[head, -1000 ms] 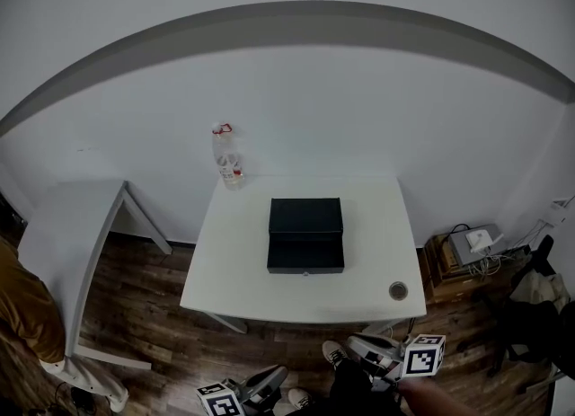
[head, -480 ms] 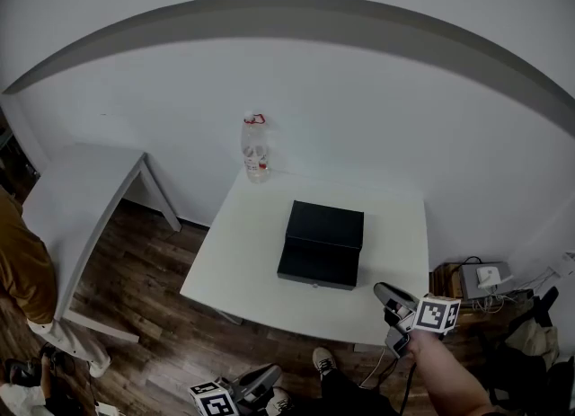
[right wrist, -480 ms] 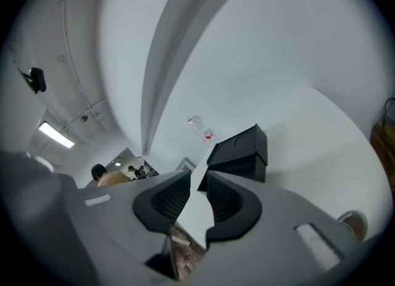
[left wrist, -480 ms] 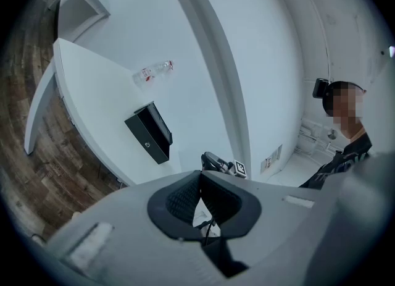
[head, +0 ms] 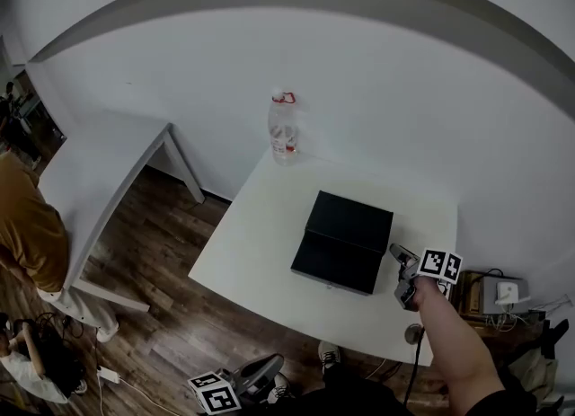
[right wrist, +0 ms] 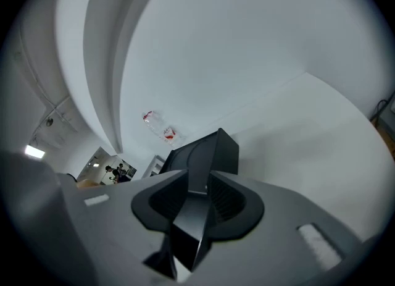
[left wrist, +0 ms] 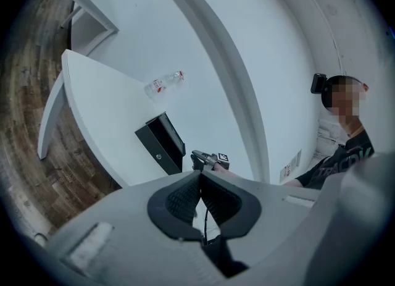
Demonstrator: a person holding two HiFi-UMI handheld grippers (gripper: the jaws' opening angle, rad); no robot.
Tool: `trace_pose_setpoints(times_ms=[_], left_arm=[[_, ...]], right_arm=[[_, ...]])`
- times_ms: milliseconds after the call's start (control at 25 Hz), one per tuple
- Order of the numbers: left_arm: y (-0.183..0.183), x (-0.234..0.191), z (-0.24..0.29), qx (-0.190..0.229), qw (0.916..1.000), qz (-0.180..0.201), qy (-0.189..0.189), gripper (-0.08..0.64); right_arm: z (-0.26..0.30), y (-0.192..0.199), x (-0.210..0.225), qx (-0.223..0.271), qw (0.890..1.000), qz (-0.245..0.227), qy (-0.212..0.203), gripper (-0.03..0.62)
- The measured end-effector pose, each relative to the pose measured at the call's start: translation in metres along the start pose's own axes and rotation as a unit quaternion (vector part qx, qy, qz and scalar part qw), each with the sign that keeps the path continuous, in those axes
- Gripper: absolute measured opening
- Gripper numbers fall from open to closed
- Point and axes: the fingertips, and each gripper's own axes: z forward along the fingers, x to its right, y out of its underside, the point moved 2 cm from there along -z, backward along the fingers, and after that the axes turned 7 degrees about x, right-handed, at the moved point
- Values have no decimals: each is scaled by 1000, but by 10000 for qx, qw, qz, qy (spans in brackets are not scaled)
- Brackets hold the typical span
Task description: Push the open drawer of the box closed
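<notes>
Black box [head: 352, 220] on white table [head: 260, 230], drawer [head: 336, 263] open.

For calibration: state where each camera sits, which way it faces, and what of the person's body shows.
Head view: on the head, steeply down on the table, box and bottle; left gripper, right gripper and right forearm show.
Left gripper view: low before the table, past shut jaws toward box, right gripper and the person's torso.
Right gripper view: beside the box, past opening, empty jaws toward box and bottle.
All three share box and bottle.
</notes>
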Motion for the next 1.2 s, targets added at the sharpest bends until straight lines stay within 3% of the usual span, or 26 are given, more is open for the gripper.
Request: trace_pose_setpoints(times_ms=[360,600,880,1040,1200], left_arm=[[1,-13,19,76,9993,-75,-361,0],[11,-26,55,-372,9978,335,-446,6],[15,-49,105,-746,9946,548,-462,55],[19,-64,128,-1021,9888,844,-694,84],[23,-82,150,-1328,9758,1418,-1008,105]], right_arm=[[43,-2,19,-427,9991,38,54,115],[48,1,18,-559,9984,44,88,89],[49,3,16,-629,9980,3,46,89],[48,4,15,-653,9979,-2,7,91],[47,4,15,-634,9979,89,-27,91]])
